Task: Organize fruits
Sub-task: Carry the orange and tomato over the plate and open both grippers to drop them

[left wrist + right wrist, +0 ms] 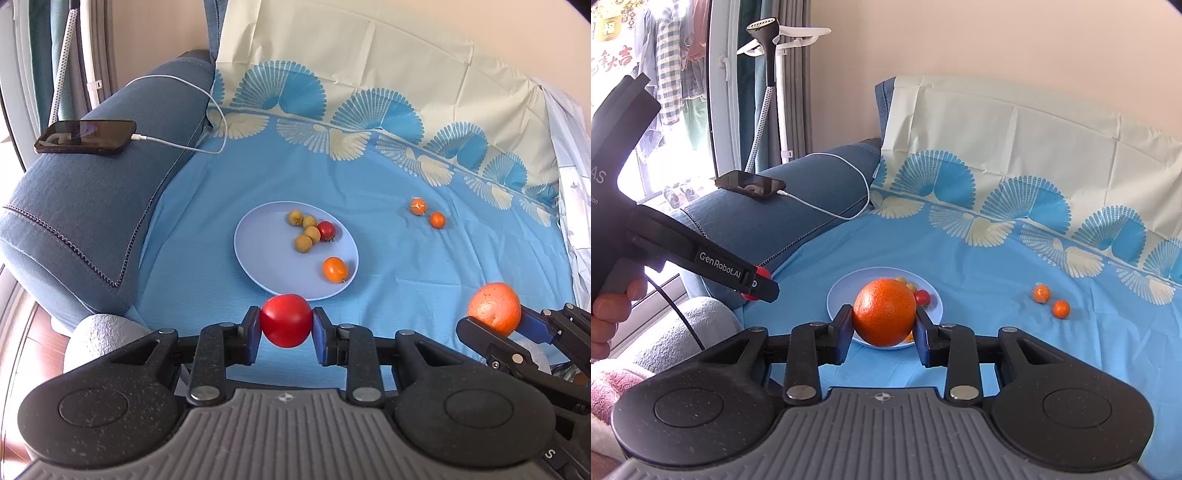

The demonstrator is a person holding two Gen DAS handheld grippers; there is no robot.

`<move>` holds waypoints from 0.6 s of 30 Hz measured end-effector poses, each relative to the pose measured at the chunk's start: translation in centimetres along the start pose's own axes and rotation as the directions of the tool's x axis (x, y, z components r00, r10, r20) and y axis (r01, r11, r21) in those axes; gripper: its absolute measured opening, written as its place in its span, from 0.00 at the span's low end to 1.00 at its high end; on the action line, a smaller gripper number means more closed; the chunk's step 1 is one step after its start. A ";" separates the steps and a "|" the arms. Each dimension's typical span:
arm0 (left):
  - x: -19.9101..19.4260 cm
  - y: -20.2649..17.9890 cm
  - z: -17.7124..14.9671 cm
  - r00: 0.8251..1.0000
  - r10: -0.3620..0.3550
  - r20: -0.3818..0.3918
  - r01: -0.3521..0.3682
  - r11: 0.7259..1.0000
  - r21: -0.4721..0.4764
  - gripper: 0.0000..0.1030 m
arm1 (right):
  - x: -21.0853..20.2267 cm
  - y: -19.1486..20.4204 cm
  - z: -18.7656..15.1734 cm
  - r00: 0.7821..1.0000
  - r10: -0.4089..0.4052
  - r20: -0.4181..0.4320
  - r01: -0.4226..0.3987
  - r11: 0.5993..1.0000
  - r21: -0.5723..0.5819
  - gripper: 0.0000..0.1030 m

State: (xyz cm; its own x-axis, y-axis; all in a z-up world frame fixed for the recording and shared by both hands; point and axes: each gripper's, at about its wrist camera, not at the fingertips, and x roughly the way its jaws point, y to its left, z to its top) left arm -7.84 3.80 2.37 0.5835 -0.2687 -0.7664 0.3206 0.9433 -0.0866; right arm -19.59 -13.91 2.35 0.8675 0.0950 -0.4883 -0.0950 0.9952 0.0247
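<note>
left hand-held gripper clamped on tomato, above plate's near rim | right hand-held gripper clamped on orange, near plate | step: carrying both fruits to plate | next: lower over bare plate area, release, avoid fruits there | two small oranges on cloth, not yet collected

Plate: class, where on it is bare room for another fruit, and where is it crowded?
The plate is bare on its left half, towards the armrest. Crowded on the right: four longans, a cherry tomato and a kumquat.
</note>
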 end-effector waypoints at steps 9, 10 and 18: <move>0.2 -0.1 0.1 1.000 -0.007 -0.001 0.007 1.000 0.004 0.31 | 0.2 -0.1 0.0 1.000 0.002 -0.010 -0.002 1.000 0.002 0.35; 0.2 -0.1 0.1 1.000 -0.007 -0.002 0.007 1.000 0.005 0.31 | 0.2 0.0 0.0 1.000 0.003 -0.011 -0.002 1.000 0.003 0.35; 0.7 0.1 0.2 1.000 -0.004 -0.014 0.004 1.000 0.001 0.31 | 0.5 -0.2 0.0 1.000 0.006 -0.021 -0.006 1.000 0.013 0.35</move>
State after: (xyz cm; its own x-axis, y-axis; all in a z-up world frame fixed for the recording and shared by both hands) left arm -7.23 3.64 1.98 0.5718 -0.2699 -0.7747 0.3235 0.9420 -0.0894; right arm -19.10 -14.04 2.08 0.8564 0.1004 -0.5064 -0.0938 0.9948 0.0387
